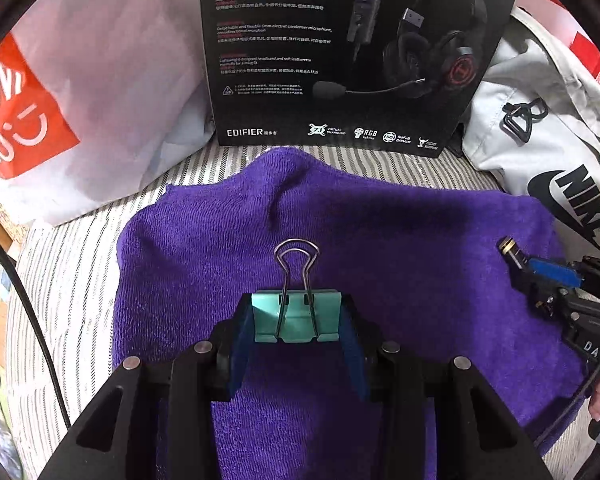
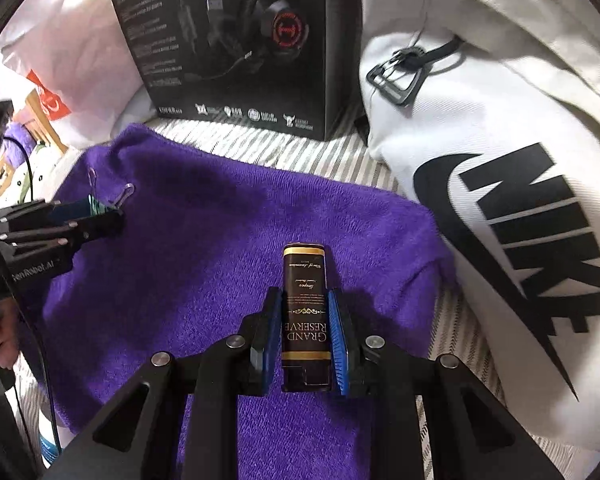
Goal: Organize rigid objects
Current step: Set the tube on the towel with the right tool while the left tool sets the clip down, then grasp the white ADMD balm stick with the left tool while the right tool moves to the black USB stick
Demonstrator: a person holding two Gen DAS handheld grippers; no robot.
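Purple towel [image 1: 380, 240] spread over a grey-striped cover [image 1: 72, 280]; what carries it cannot be told. Left gripper [image 1: 296, 320] low over the towel's near middle, jaws closed onto the sides of a teal binder clip [image 1: 296, 316], wire loops pointing ahead toward the far edge. Right gripper [image 2: 305, 320] over the towel's right part, jaws closed on a black box with gold bands [image 2: 305, 308] marked "Grand Reserve", its far end sticking out past the pads. Each tool shows at the edge of the other's view, well apart, bare towel between them. Far side blocked by a black Edifier headset box [image 1: 340, 60] standing upright just past the towel's back edge. Right side crowded by a white Nike bag [image 2: 500, 200] that presses against the towel's right edge, near the right gripper. Left rear: white plastic bag with red-orange print [image 1: 80, 100], resting on the striped cover beside the headset box. A black cable [image 1: 32, 312] trails down the left side. Open room: towel centre, and a thin strip of striped cover between towel and headset box.
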